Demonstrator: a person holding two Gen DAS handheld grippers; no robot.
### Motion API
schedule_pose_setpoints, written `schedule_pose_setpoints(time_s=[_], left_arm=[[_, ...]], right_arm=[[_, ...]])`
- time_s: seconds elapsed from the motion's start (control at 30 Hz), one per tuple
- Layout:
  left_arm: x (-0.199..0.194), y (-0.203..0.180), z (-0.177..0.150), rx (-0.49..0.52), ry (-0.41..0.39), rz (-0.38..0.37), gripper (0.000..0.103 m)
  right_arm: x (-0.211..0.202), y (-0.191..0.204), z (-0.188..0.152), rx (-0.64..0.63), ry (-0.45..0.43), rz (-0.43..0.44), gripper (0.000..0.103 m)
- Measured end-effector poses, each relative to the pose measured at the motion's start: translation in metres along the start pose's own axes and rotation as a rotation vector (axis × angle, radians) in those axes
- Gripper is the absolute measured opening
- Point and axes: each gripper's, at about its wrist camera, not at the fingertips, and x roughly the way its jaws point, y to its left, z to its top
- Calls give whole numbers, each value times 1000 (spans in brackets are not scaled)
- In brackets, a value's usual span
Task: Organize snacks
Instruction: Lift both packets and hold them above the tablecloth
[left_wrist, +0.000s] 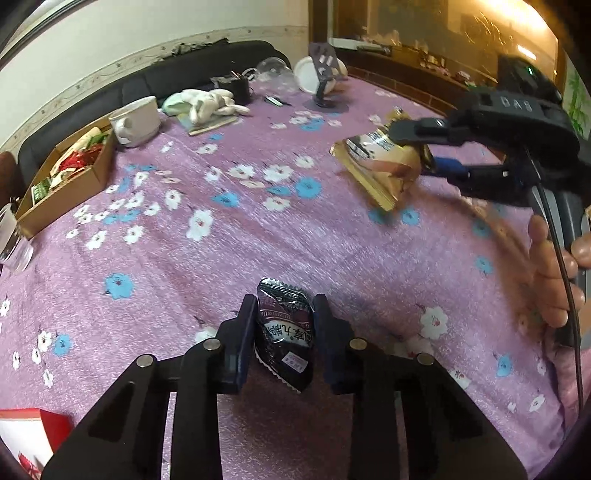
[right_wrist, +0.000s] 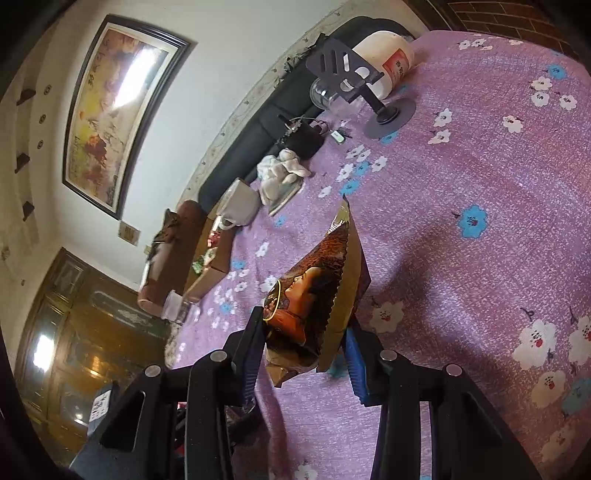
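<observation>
Your left gripper (left_wrist: 284, 325) clamps a small black crinkle-edged snack packet (left_wrist: 284, 332); your right gripper (right_wrist: 306, 347) pinches a gold-edged brown packet (right_wrist: 314, 302) bearing a portrait

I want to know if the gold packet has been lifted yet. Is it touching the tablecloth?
Apart. In the left wrist view the gold packet hangs in the right gripper, raised clear of the tablecloth with cloth visible beneath it.
</observation>
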Motion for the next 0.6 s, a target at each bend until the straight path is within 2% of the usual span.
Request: schedule_pose_setpoints(time_s=[0.1, 0.33, 0.47, 0.6], left_arm=[[-6, 7, 3, -44, -36, 8, 27], [-35, 20, 8, -172, -185, 54, 27], [-54, 21, 8, -200, -271, 139, 27], [-64, 23, 9, -195, -317, 229, 27]], right_arm=[[-1, 1, 0, 13, 5, 27, 41], [-1, 8, -6, 41, 39, 107, 41], [4, 23, -16, 13, 76, 152, 40], [12, 37, -27, -37, 114, 158, 40]])
